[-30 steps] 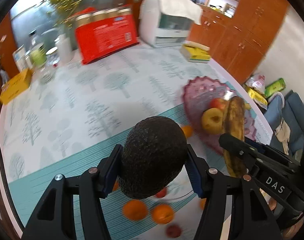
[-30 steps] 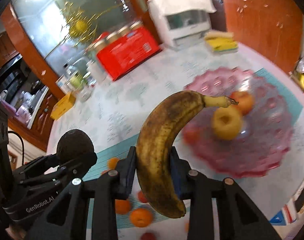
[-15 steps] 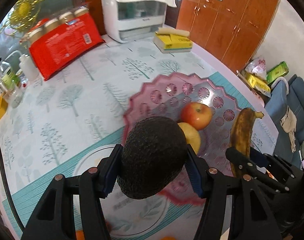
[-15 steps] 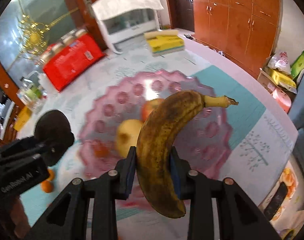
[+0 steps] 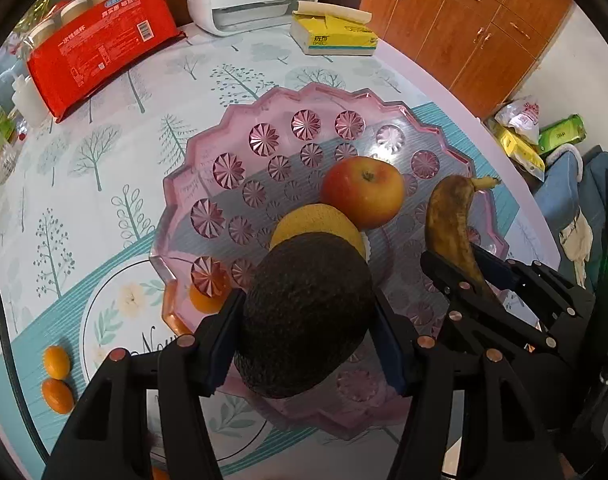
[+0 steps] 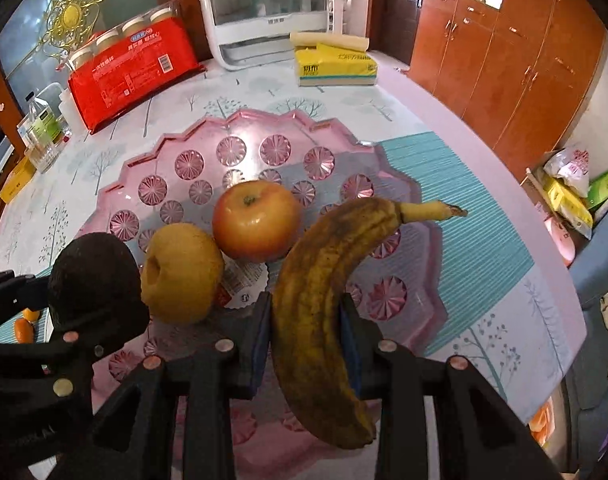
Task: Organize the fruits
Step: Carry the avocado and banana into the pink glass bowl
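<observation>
Now both your grippers hang over the bowl (image 5: pixel 191 184).
Left gripper (image 5: pixel 306 320) stays clamped on the avocado (image 5: pixel 304 320), right gripper (image 6: pixel 306 334) on the banana (image 6: pixel 324 300); the apple (image 6: pixel 255 220), earlier at 2 o'clock, sits at 11.

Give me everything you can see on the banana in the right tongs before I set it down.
The banana is overripe: dull yellow skin heavily mottled brown, whole and unpeeled, with a paler yellow stem and dark tip. It is clamped mid-body between the blue pads of the right tongs, curving up with the stem pointing right and the blunt end hanging below the pads. It hangs over the pink dish, right of the red apple, touching neither.
</observation>
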`<state>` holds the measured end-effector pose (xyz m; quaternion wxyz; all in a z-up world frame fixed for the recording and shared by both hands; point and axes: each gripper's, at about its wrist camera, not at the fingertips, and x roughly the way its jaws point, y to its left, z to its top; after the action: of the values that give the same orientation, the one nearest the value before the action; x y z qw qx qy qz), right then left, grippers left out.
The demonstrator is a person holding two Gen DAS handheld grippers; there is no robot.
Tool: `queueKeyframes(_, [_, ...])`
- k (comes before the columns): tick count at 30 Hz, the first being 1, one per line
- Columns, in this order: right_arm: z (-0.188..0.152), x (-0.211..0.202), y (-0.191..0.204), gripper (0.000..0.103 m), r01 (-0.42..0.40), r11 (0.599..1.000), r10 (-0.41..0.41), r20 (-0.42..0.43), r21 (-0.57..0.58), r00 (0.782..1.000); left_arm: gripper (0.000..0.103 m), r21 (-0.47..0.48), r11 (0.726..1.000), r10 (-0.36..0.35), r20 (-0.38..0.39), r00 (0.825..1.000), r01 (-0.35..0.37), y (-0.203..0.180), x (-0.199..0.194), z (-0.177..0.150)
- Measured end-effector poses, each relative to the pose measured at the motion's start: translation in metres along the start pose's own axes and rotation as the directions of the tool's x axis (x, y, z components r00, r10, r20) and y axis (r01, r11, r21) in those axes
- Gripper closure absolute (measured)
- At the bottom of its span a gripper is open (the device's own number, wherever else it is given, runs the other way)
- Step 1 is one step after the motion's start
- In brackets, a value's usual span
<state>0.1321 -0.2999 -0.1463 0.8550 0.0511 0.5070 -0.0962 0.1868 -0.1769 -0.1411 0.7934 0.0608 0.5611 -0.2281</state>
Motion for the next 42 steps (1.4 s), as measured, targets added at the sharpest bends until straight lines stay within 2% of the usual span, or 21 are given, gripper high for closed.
queueKeyframes(7, [-0.001,0.007,0.000,0.069,0.003,0.998,-0.003,-0.013,-0.057,1.000,0.044,-0.060,0.998,0.004,-0.005,1.000,-0.004,0.000,0.007,-0.001])
queueKeyframes(9, [-0.004,0.007,-0.002,0.066,0.026,0.997,-0.026,0.005,-0.076,1.000,0.045,-0.063,0.998,0.007,0.017,1.000,-0.006,-0.003,0.006,-0.001])
queueKeyframes(12, [-0.005,-0.001,-0.005,0.048,0.037,0.995,-0.032,0.058,-0.088,0.998,0.046,-0.081,0.997,0.006,0.038,0.999,-0.003,-0.007,0.005,0.001])
queueKeyframes(15, [-0.004,-0.010,-0.010,0.043,0.061,0.993,-0.050,0.111,-0.100,0.993,0.046,-0.090,0.996,0.019,0.049,0.999,-0.015,-0.012,0.008,0.003])
queueKeyframes(21, [-0.005,-0.015,-0.026,0.042,0.053,0.995,-0.040,0.149,-0.082,0.988,0.044,-0.111,0.994,0.024,0.063,0.998,-0.017,-0.016,0.010,0.005])
queueKeyframes(23, [-0.005,-0.014,-0.031,0.042,0.036,0.997,-0.025,0.147,-0.071,0.989,0.040,-0.112,0.993,0.028,0.059,0.998,-0.021,-0.018,0.012,0.005])
queueKeyframes(27, [-0.007,-0.015,-0.038,0.042,0.023,0.998,-0.013,0.161,-0.064,0.987,0.023,-0.107,0.993,0.058,0.072,0.996,-0.050,-0.023,0.010,0.002])
queueKeyframes(30, [-0.007,-0.017,-0.042,0.042,0.011,0.998,0.000,0.173,-0.059,0.985,0.017,-0.124,0.990,0.071,0.083,0.994,-0.060,-0.022,0.007,0.002])
queueKeyframes(42, [-0.008,-0.031,-0.040,0.042,-0.013,0.997,0.027,0.184,-0.080,0.983,0.013,-0.193,0.978,0.103,0.125,0.987,-0.078,-0.011,-0.017,-0.003])
